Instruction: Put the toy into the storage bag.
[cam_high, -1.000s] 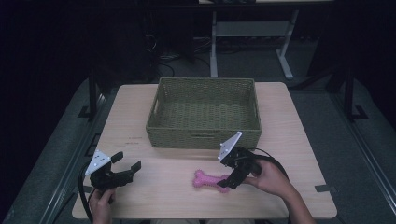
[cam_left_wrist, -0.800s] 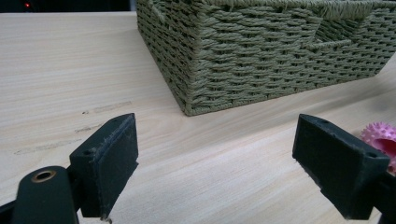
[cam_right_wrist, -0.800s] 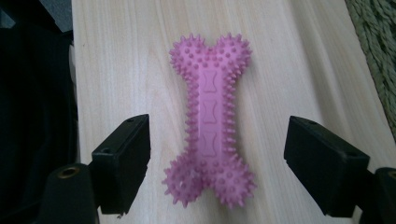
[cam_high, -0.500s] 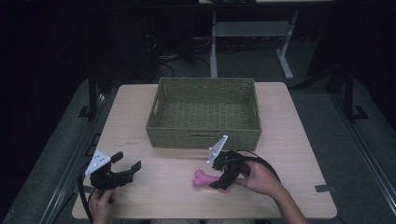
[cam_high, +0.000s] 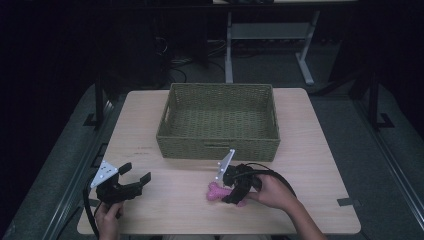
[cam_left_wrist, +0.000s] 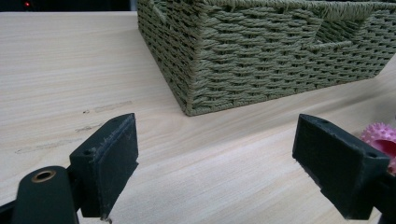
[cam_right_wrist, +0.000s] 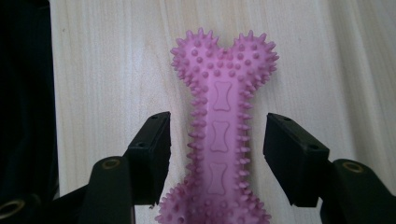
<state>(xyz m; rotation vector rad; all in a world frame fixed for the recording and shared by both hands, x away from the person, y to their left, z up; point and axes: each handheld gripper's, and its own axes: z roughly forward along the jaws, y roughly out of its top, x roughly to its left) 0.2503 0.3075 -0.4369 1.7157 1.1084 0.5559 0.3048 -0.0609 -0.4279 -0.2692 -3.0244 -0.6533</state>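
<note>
A pink spiky bone-shaped toy (cam_high: 215, 192) (cam_right_wrist: 219, 116) lies flat on the wooden table (cam_high: 320, 165), just in front of the woven green basket (cam_high: 218, 146). My right gripper (cam_high: 231, 196) (cam_right_wrist: 219, 140) is lowered over the toy, one jaw on each side of its narrow shaft. The jaws have just been closing, and a small gap still shows between each pad and the toy's spikes. At the table's front left my left gripper (cam_high: 136, 172) (cam_left_wrist: 215, 158) is held open with nothing between its pads, facing the basket (cam_left_wrist: 261, 60); one end of the toy (cam_left_wrist: 380, 137) peeks in at the right.
The basket holds nothing and stands at the table's middle back. Bare wood lies between the two grippers and to the right of the right hand. A desk frame and cables stand on the dark floor behind the table.
The right hand has moved left and down over the toy, and its jaws have narrowed around the shaft. The left gripper has kept still.
</note>
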